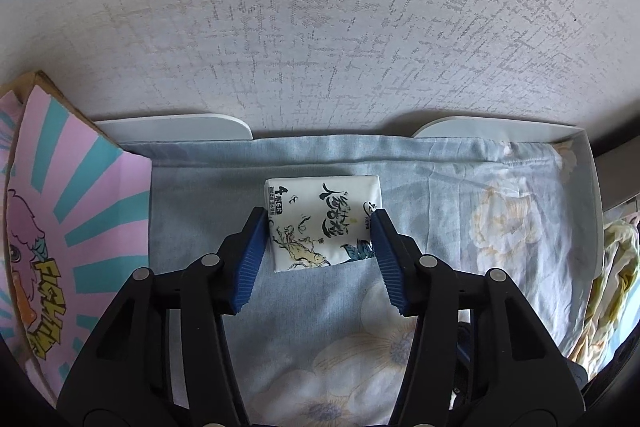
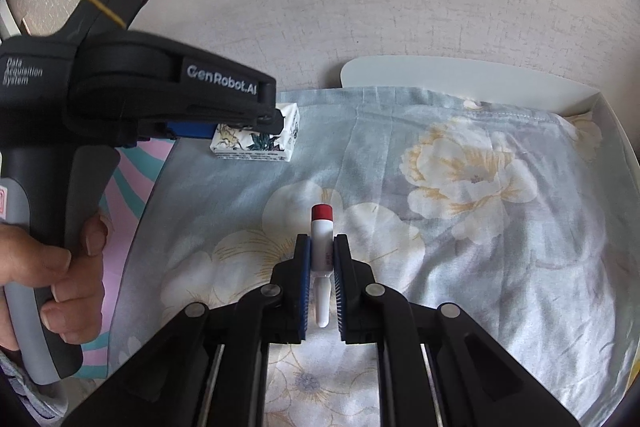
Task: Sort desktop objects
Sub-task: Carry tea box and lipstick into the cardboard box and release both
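Floral blue cloth (image 1: 460,211) covers the worktop, backed by a textured wall; a white tray edge (image 1: 176,127) shows behind the cloth. Pink-and-teal printed box (image 1: 80,195) sits at the left, its edge touching the cloth.

Left tool (image 1: 320,223) points steeply down over the tissue pack (image 1: 320,223). Its jaws stand part open, blue pads (image 1: 252,251) pressing both short sides of the pack, so it reads as gripped. In the right wrist view the pack (image 2: 256,139) looks just clear of the cloth at its near edge, though I can't be sure. A hand (image 2: 60,267) holds that tool's handle.

Right tool (image 2: 322,247) is closed tight on a small white tube with red cap (image 2: 321,235), cap pointing away, tube running along the fingers, tail end poking out behind the pads.

Step in hand, as I judge it: carry both items to their sorting spots. Where those are isn't visible.
- Keep squeeze steady on the pack; it's soft and may bulge or slip.
- Lift straight before travelling, so cloth doesn't drag.
- Tube is thin and slick, so avoid rolling the wrist fast.
- Keep the two tools apart.
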`<state>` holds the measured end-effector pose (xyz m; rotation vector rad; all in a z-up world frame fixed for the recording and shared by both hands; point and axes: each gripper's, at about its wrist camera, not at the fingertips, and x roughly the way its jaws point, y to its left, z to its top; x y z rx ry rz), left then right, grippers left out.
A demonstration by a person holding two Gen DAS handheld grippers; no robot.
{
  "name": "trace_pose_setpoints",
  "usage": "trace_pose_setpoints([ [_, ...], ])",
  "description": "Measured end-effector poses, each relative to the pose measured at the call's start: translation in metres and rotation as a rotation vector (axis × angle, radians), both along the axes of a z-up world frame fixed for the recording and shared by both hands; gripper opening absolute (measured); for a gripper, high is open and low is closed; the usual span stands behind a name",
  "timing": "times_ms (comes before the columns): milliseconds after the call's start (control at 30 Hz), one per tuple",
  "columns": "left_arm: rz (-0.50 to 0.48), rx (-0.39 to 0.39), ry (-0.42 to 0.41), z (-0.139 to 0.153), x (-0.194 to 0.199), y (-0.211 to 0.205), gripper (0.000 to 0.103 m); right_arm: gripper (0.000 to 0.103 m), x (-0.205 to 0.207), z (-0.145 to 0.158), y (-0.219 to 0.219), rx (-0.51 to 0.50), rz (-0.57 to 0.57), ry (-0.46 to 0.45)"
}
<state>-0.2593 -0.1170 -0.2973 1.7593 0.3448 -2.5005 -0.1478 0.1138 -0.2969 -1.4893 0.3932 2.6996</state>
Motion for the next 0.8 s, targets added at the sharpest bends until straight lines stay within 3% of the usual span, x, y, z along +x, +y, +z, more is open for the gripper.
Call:
trace_pose_setpoints([
  [367,0.007,0.011,0.05,0.023,0.004,0.025,0.049,0.01,0.005,0.033,0.035,-0.031,-0.032,0.054],
  [533,0.012,0.016,0.085,0.035,-0.001,0.041,0.049,0.01,0.012,0.045,-0.001,-0.035,-0.029,0.074],
  [600,0.018,0.014,0.105,0.047,0.004,0.041,0.049,0.01,0.011,0.037,-0.021,-0.035,-0.023,0.077],
  [800,0.049,0.026,0.171,0.089,0.031,0.036,0.049,0.01,0.016,0.063,-0.022,-0.043,0.033,0.111],
])
